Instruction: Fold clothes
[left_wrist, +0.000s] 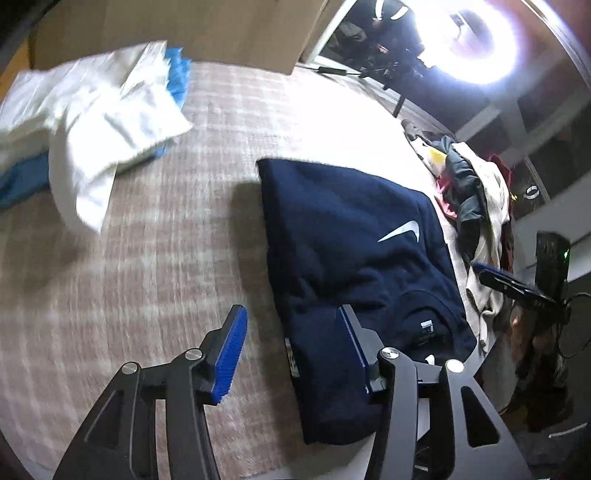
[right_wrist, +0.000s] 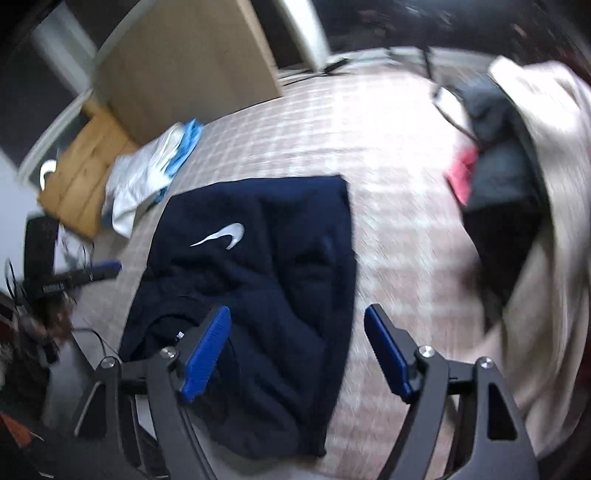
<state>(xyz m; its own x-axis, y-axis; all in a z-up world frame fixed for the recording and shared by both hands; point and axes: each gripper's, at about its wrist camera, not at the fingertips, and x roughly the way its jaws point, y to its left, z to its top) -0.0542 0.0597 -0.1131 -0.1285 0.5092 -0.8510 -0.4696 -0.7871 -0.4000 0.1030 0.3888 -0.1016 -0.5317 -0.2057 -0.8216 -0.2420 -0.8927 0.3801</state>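
A navy sweatshirt (left_wrist: 343, 251) with a white swoosh lies folded into a long rectangle on the checked bedspread (left_wrist: 177, 236). My left gripper (left_wrist: 291, 325) hovers over its near left edge, jaws apart, blue pads (left_wrist: 229, 358) bare. In the right wrist view the same sweatshirt (right_wrist: 280, 266) lies below my right gripper (right_wrist: 297, 328), which stands open over the garment's near right edge with nothing between its pads (right_wrist: 388, 354). Each wrist view also catches the other gripper (left_wrist: 517, 286) at the side (right_wrist: 74, 277).
A white and blue folded stack (left_wrist: 96, 122) rests at the far left of the bed. A heap of unfolded clothes (right_wrist: 524, 177) lies on the right. A cardboard box (right_wrist: 184, 59) stands behind the bed. A bright ring lamp (left_wrist: 476, 40) glares at the far end.
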